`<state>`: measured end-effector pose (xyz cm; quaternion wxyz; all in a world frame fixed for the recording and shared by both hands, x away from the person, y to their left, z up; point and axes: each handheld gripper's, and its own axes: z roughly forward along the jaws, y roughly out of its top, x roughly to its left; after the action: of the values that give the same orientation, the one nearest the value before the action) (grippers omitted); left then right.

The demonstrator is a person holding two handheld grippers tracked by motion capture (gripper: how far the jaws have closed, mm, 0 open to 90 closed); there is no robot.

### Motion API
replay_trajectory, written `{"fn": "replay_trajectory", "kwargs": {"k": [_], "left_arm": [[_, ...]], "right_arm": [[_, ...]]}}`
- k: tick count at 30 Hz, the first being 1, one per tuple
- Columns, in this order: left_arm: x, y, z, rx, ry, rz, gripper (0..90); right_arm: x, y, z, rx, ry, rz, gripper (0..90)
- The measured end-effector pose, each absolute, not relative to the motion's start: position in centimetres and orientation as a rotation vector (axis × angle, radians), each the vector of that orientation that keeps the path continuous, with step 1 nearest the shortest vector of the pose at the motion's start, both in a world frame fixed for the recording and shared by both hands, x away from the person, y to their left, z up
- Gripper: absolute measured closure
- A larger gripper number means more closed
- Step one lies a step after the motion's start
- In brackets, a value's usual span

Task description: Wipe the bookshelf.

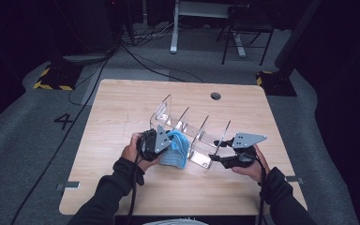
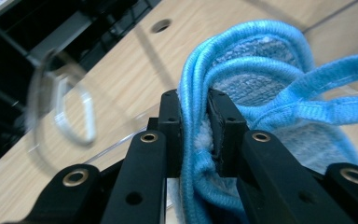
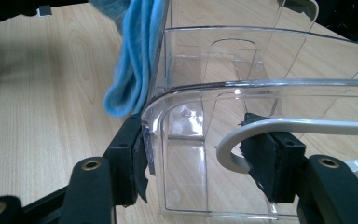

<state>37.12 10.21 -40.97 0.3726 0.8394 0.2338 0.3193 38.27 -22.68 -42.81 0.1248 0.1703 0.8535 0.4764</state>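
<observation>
A blue cloth (image 1: 178,149) hangs bunched at the near left side of a clear acrylic rack (image 1: 193,125) with several upright dividers. My left gripper (image 1: 168,143) is shut on the cloth; in the left gripper view the jaws (image 2: 196,109) pinch its folded hem (image 2: 261,70), and a blurred rack divider (image 2: 60,109) shows behind. My right gripper (image 1: 219,157) is at the rack's near right end. In the right gripper view (image 3: 191,140) both pads sit against the clear end section (image 3: 223,84), with the cloth (image 3: 135,60) hanging just beyond its far corner.
The rack stands diagonally across the middle of a wooden table (image 1: 122,108) with a round cable hole (image 1: 215,96) near its far edge. Beyond the table are cables, a desk leg and a chair on grey floor.
</observation>
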Motion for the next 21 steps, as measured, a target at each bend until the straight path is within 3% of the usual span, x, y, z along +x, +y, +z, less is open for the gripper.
{"fn": "replay_trajectory", "kwargs": {"k": [13,21], "left_arm": [[41.2,15.6,-41.2,2.085,0.832,0.913,77.3],[41.7,16.2,-41.6,2.055,0.869,0.849,77.5]], "right_arm": [[38.5,-22.7,-42.9,0.487,2.498,1.405,43.5],[38.4,-22.7,-43.0,0.494,2.491,1.407,43.5]]}}
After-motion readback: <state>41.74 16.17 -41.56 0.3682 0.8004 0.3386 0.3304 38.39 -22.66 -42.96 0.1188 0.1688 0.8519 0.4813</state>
